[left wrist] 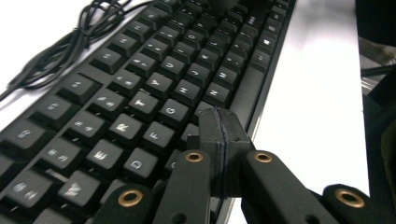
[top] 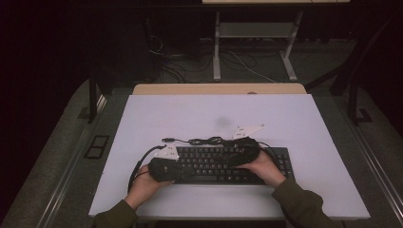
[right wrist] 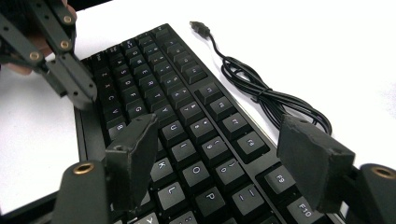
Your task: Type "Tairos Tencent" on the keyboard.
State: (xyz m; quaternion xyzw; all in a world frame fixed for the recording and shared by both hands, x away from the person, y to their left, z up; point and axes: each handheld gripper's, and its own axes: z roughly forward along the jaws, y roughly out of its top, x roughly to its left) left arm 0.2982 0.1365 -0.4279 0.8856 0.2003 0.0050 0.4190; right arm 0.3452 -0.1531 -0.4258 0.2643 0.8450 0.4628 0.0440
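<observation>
Black keyboard (top: 216, 164) lies flat on the white tabletop (top: 214, 114), near the person's edge, long side running left-right in the high view. Its thin black cable (right wrist: 261, 88) sits in a loose bundle on the white surface just behind the kbd's far edge, USB plug (right wrist: 198, 25) lying free at the end, not connected to anything visible.

Left gripper (left wrist: 219, 128): jaws clenched fully together, pads meeting w/ nothing between them. Tip is over the bottom rows of keys, approx. by the V/B area near the space bar in the left gripper view; can't tell if it actually presses a key or just hovers. In the high view it's at the kbd's left end (top: 164, 164), left hand (top: 145, 185) gripping it from below-left.

Right gripper (right wrist: 219, 154): jaws spread wide apart, empty, one pad on each side of the view, hanging above the right-middle keys (K, L, O, P rows showing between them). Not touching keys as far as I can tell. In the high view it's over the kbd's upper right-centre (top: 247, 149), right hand (top: 263, 168) resting over the kbd's right part.

Olive-green sleeves come in from the bottom edge.
</observation>
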